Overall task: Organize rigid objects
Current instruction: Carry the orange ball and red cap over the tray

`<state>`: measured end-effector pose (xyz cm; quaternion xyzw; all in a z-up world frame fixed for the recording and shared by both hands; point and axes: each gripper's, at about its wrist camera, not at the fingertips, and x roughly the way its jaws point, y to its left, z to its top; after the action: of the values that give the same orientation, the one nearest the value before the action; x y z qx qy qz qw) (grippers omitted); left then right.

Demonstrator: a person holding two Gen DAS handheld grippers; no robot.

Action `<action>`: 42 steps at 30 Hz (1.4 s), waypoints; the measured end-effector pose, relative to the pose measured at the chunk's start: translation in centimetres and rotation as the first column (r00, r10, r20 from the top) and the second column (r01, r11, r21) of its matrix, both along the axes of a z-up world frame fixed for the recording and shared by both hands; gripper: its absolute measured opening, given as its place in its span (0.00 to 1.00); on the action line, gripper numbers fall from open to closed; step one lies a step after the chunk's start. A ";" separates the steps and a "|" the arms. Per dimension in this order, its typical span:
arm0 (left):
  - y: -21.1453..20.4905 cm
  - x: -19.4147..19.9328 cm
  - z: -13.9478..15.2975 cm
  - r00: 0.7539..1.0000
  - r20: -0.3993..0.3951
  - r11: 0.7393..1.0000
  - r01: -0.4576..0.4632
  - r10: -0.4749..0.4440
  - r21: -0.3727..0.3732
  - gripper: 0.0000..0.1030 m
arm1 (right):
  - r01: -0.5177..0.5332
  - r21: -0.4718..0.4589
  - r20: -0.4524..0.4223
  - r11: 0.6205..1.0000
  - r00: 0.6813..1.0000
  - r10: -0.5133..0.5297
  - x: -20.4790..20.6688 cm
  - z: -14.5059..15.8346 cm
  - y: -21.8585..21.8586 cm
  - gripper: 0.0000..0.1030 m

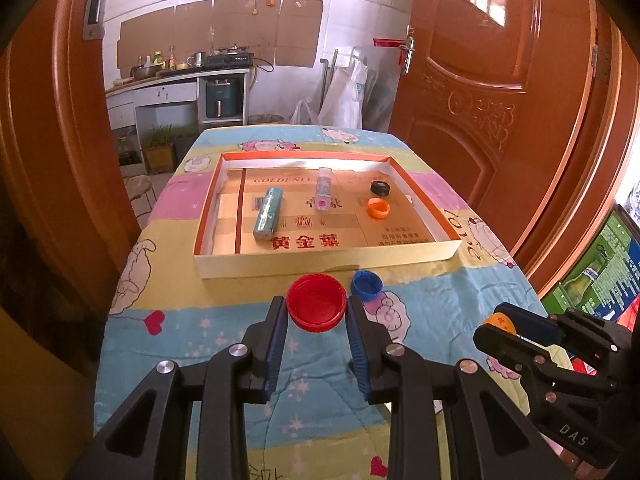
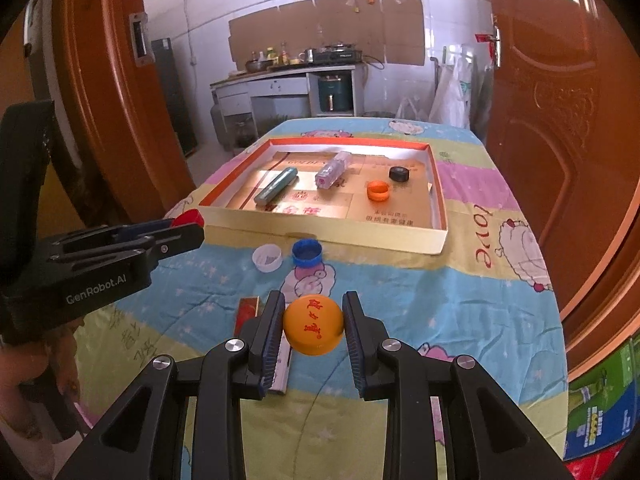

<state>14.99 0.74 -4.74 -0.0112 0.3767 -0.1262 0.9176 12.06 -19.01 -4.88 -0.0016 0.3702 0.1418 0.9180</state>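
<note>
The left gripper (image 1: 317,312) pinches a red cap (image 1: 316,303) between its pads, held above the patterned cloth (image 1: 200,332) just near of the shallow cardboard tray (image 1: 320,258). The right gripper (image 2: 314,322) pinches an orange ball (image 2: 313,325). A blue cap (image 2: 307,253) and a white cap (image 2: 267,257) lie on the cloth between the grippers and the tray's near wall.

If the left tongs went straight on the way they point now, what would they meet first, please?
Probably the near wall of the shallow box, as the left tongs, holding the red lid, point at it; depth is unclear.
</note>
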 end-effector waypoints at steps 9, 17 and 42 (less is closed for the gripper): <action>-0.2 1.8 0.9 1.000 -0.001 1.000 -0.013 0.013 0.013 0.29 | -0.002 0.004 0.006 1.000 1.000 0.002 2.1 1.1 -0.4 0.30; 0.1 3.2 1.6 1.000 0.006 1.000 -0.022 0.022 0.022 0.29 | -0.016 -0.005 0.025 1.000 1.000 0.016 4.2 2.4 -0.1 0.30; -0.1 9.9 1.1 0.999 -0.030 1.000 -0.014 0.015 0.022 0.29 | -0.050 -0.018 0.011 0.999 0.999 0.050 10.9 2.3 -0.3 0.30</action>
<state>24.87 0.62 -3.61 -0.0060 0.3919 -0.1152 0.9127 22.99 -19.28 -2.57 -0.0197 0.3658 0.1613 0.9164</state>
